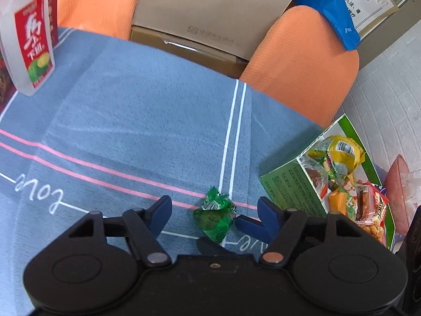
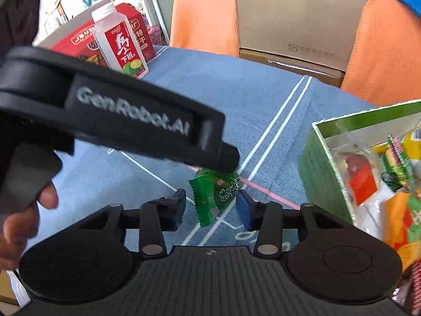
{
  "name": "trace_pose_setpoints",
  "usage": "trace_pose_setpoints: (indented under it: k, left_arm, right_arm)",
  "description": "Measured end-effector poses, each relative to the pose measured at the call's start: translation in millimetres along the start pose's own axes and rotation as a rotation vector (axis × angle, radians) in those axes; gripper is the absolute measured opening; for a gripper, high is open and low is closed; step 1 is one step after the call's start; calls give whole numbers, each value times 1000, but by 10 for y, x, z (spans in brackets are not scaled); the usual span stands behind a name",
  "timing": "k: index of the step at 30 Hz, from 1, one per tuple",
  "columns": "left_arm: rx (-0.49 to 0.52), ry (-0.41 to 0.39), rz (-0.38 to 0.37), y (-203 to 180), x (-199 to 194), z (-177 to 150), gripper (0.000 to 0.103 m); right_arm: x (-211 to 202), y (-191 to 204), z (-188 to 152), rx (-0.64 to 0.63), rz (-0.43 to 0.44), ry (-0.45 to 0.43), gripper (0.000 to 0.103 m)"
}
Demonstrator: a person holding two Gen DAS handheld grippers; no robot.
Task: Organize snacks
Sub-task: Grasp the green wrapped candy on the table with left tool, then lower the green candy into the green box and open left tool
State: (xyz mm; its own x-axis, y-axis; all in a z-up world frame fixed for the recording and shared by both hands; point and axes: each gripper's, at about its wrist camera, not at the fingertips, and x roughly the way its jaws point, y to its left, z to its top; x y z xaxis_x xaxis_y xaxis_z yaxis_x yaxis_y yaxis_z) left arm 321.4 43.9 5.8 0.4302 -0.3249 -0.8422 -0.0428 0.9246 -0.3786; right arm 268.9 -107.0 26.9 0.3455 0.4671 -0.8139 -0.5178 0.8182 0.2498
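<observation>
Glossy crinkled plastic wraps the green candy [image 1: 214, 217], lying on a matt woven blue tablecloth [image 1: 136, 121].

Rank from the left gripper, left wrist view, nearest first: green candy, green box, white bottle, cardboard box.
1. Green candy: between the fingers of the left gripper.
2. Green box: right, beside the right finger.
3. White bottle: far left.
4. Cardboard box: beyond the table edge, between orange chairs.

Black hand-held gripper [image 2: 211, 206], blue finger pads [image 2: 243, 209], white "GenRobot.AI" marking.
</observation>
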Motion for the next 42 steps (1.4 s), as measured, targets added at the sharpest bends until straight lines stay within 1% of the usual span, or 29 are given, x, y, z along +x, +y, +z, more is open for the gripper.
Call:
trace_pose_setpoints:
  k: [1, 3, 4, 5, 6, 7, 8, 9, 10, 11, 12, 14, 16, 19, 22, 26, 29, 32, 38, 42]
  left_arm:
    - [-1, 1, -2, 1, 16, -2, 103]
    - [-3, 4, -12, -1, 56, 5, 103]
    - [-3, 6, -19, -1, 72, 7, 103]
    - [-1, 12, -28, -3, 97, 12, 91]
    - [4, 19, -35, -6, 122, 13, 82]
    - [14, 22, -27, -13, 144, 9, 75]
    - [25, 22, -17, -19, 160, 1, 65]
    - [32, 24, -10, -19, 175, -10, 59]
    - [37, 29, -8, -12, 186, -22, 44]
    - [36, 32, -17, -1, 188, -39, 45]
    - [29, 34, -28, 10, 183, -56, 43]
    - [27, 36, -34, 5, 168, -96, 35]
    - [34, 35, -36, -32, 142, -143, 32]
    - [50, 23, -37, -129, 47, -218, 29]
    - [79, 10, -43, -253, -92, -278, 28]
    - [142, -20, -47, -489, -291, -329, 27]
    - [194, -33, -61, -710, -403, -324, 27]
    - [241, -43, -91, -938, -466, -317, 27]
    - [335, -47, -151, -1393, -432, -295, 27]
    - [373, -50, -182, -1627, -321, -227, 27]
  right_arm:
    - [11, -5, -6, 0, 0, 1, 74]
    - [44, -3, -13, -4, -10, 2, 68]
    - [62, -2, -15, -5, -16, 5, 60]
    - [84, -6, -14, -5, -15, 5, 55]
    - [94, -13, -14, -1, -11, 1, 51]
    - [98, -10, -14, 3, -8, -1, 43]
    - [99, -4, -17, 2, -16, -2, 41]
    - [94, 9, -19, -6, -23, -2, 41]
    - [87, 20, -25, -18, -29, -2, 40]
    - [76, 30, -34, -30, -37, 2, 40]
    - [65, 38, -49, -36, -41, 5, 39]
    - [31, 24, -72, -26, -35, 11, 38]
    - [-7, 22, -97, -15, -37, 16, 37]
    - [-90, 46, -160, -32, -53, -4, 37]
    - [-251, 88, -227, -48, -66, -34, 36]
    - [-508, 58, -265, -22, -78, -85, 36]
    - [-740, 43, -309, -15, -110, -134, 36]
    - [-969, -25, -379, 16, -146, -184, 36]
    - [-1300, -289, -459, 83, -223, -246, 37]
    - [-1379, -480, -461, 110, -272, -263, 37]
